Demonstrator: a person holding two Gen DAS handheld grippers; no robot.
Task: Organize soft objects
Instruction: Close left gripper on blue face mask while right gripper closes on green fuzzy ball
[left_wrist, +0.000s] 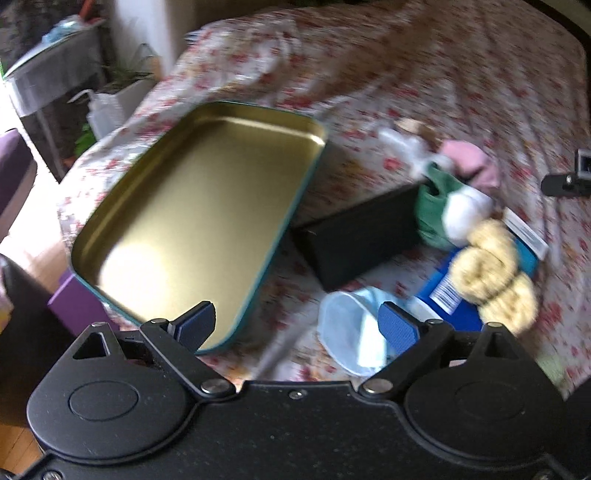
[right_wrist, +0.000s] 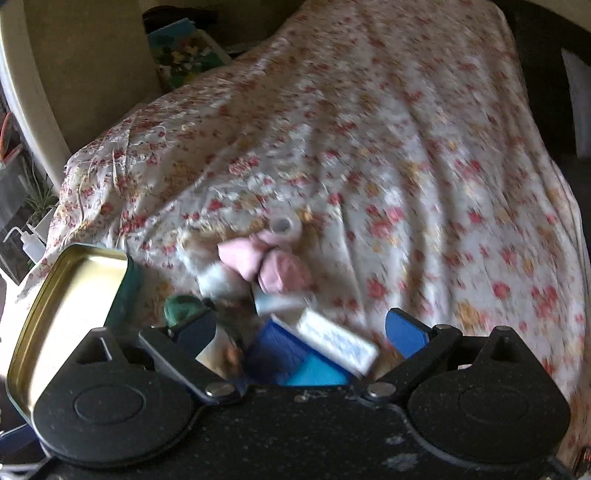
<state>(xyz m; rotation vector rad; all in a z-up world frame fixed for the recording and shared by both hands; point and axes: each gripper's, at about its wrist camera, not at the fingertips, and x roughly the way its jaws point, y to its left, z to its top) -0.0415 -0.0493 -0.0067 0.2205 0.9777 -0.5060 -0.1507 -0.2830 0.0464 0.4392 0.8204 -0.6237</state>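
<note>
1. left gripper (left_wrist: 297, 325): blue-padded fingers (left_wrist: 397, 326) spread wide, nothing between them; they hang over the near edge of the bed, one tip over the tin's near rim, the other over the pale pouch.
2. right gripper (right_wrist: 301, 332): fingers (right_wrist: 404, 332) released and well apart, gripping nothing; the blue packet lies below the gap, with no pad touching it.
3. bed (left_wrist: 461, 74): covered by a white sheet with red and yellow flowers, rumpled into folds.
4. tin (left_wrist: 199, 218): shallow, rectangular, gold inside, teal outside, nothing in it; lies at the bed's left corner, tilted.
5. black box (left_wrist: 358, 240): dark oblong, just right of the tin.
6. green cloth (left_wrist: 430, 206): soft bundle at the box's far end, touching a white fluffy lump (left_wrist: 465, 214).
7. pink cloth (right_wrist: 266, 262): crumpled, behind the green and white pieces, on the sheet.
8. three cream pads (left_wrist: 491, 273): round, knitted-looking, in a row on top of the blue packet (left_wrist: 450, 299).
9. pale pouch (left_wrist: 351, 332): light blue, translucent, near the bed's front edge.
10. all soft items sit in one cluster right of the tin, outside it; blur hides finer detail.
</note>
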